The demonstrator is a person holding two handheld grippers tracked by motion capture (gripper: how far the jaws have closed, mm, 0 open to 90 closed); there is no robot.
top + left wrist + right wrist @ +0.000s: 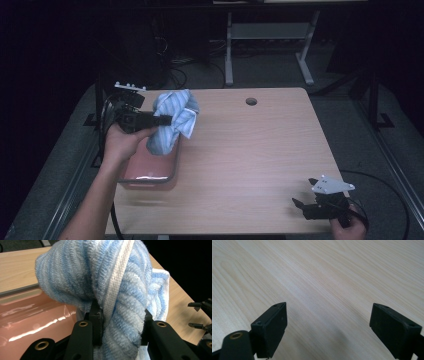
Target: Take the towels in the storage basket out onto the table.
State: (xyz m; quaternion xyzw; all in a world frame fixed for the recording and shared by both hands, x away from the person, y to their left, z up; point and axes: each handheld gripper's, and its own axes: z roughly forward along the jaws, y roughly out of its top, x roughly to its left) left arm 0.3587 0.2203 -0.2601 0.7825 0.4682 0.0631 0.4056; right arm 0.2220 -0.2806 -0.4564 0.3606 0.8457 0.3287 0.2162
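Here one towel (173, 120), one pink tray (150, 172), two grippers

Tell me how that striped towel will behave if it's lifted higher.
Probably floppy: the towel bunches and droops around the left hand-held gripper. Likely light, since one pinch holds it above the pink tray. Its looped weave looks grippy, so slipping seems unlikely.

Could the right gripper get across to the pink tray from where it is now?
Probably yes: the right gripper is open, and bare table lies between it and the tray, though the towel hangs over its far end.
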